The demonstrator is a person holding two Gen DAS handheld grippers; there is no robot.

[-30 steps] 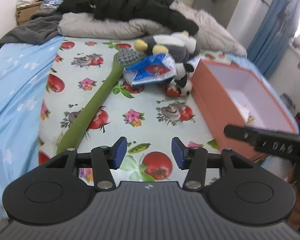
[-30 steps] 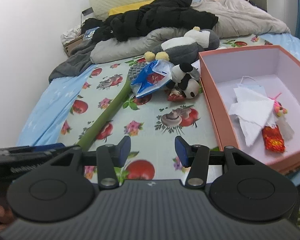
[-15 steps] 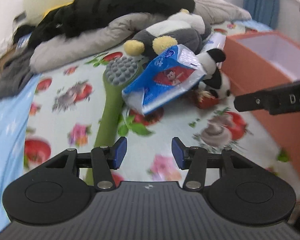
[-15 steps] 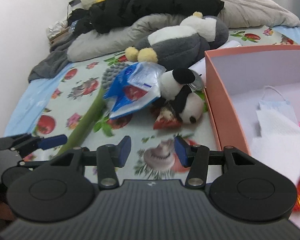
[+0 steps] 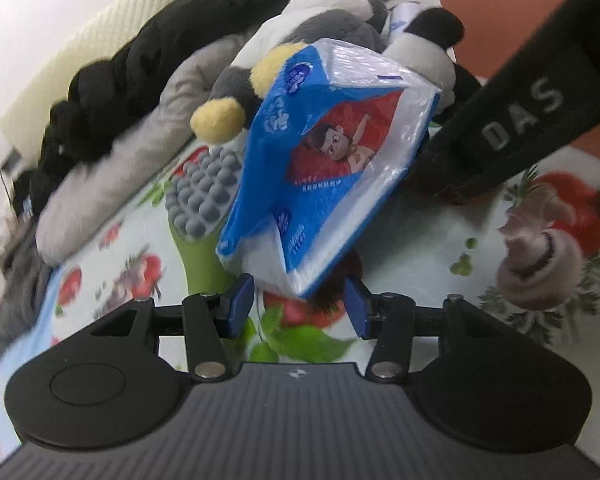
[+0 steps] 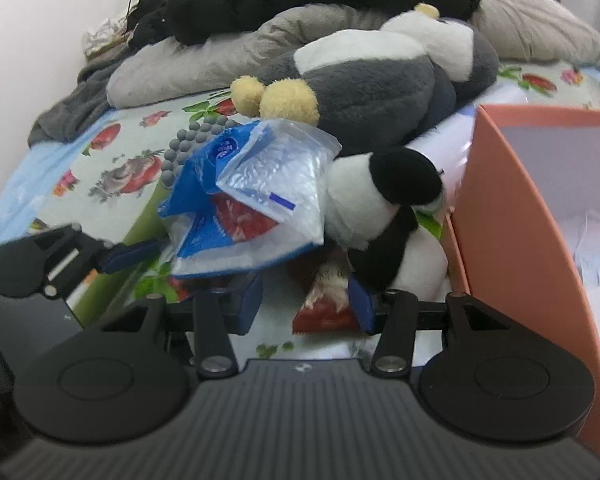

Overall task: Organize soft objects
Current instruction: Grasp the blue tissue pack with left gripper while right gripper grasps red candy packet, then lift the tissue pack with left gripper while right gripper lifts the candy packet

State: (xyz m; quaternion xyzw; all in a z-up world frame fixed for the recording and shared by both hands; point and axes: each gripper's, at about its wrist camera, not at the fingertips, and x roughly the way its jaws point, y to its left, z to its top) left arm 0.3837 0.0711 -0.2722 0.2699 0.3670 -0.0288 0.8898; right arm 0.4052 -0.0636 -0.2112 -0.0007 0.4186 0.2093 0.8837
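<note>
My left jaws [image 5: 296, 306] stand open, the low corner of the tissue pack [image 5: 332, 176] just ahead between them; the pack leans up and away against the plush toys on the bed. My right jaws [image 6: 305, 300] gape beside it, nearer the small panda [image 6: 384, 216].

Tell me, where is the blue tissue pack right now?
In the left wrist view the blue tissue pack lies mid-frame just ahead of the open left gripper, leaning on the grey plush.
</note>
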